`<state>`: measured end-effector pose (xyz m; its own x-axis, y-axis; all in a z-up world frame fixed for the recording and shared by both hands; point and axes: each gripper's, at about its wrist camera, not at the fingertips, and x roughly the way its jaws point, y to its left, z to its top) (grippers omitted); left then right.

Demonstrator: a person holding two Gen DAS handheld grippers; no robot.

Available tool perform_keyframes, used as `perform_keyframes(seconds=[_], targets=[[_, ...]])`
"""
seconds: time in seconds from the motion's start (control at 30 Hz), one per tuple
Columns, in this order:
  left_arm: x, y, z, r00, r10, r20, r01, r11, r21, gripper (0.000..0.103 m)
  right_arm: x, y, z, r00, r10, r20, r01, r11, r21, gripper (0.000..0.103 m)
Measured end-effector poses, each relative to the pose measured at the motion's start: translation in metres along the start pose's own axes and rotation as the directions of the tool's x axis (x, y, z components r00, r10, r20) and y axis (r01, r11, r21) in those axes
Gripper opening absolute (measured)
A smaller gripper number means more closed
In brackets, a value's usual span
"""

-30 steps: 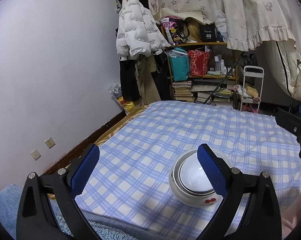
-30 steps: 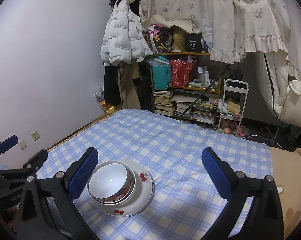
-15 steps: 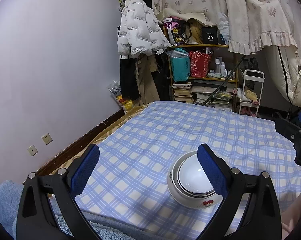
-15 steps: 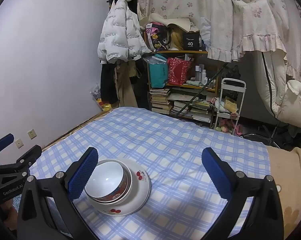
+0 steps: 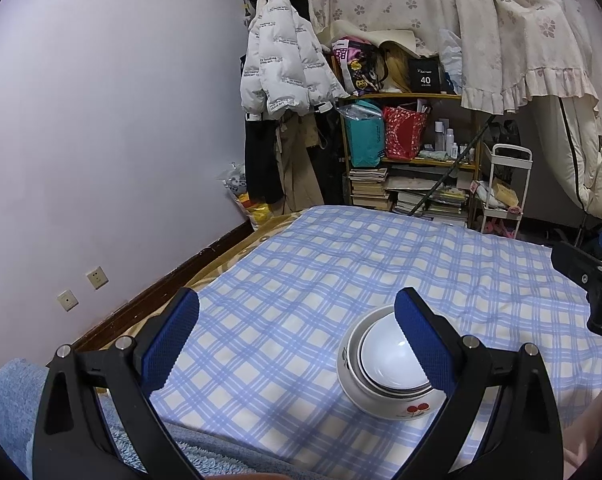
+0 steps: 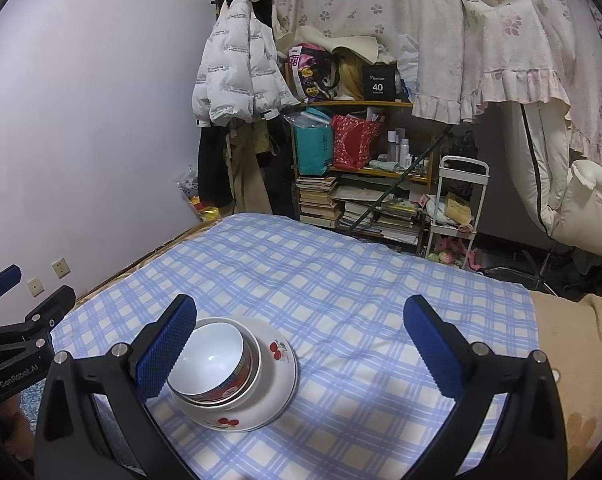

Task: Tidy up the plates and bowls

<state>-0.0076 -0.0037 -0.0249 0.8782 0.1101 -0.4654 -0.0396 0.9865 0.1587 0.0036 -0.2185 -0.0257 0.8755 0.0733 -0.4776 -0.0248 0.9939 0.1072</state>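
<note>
bowls [image 6: 211, 364]: I see them nested on the cherry-print plate [image 6: 279, 376], sitting on the checked cloth [image 6: 341, 280]
left gripper [image 5: 297, 334]: spread wide, empty, just beside the plate
right gripper [image 6: 301, 340]: spread wide too, empty

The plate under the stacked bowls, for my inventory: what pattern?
White plate with red cherry motifs, clearest in the right wrist view.

You have a white bowl [image 6: 209, 364] with a red patterned outside nested upright inside a second bowl [image 6: 255, 376], both sitting on a white cherry-printed plate [image 6: 279, 364] near the front edge of the blue checked cloth [image 6: 341, 280].
</note>
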Motion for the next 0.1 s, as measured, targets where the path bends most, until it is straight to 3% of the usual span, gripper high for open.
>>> perform_keyframes(seconds=[0.1], targets=[[-0.0004, 0.0001, 0.0002, 1.000, 0.003, 0.003, -0.003, 1.000, -0.001, 0.097, -0.0001, 0.0003, 0.0003, 1.000, 0.002, 0.000, -0.002, 1.000, -0.001, 0.103]])
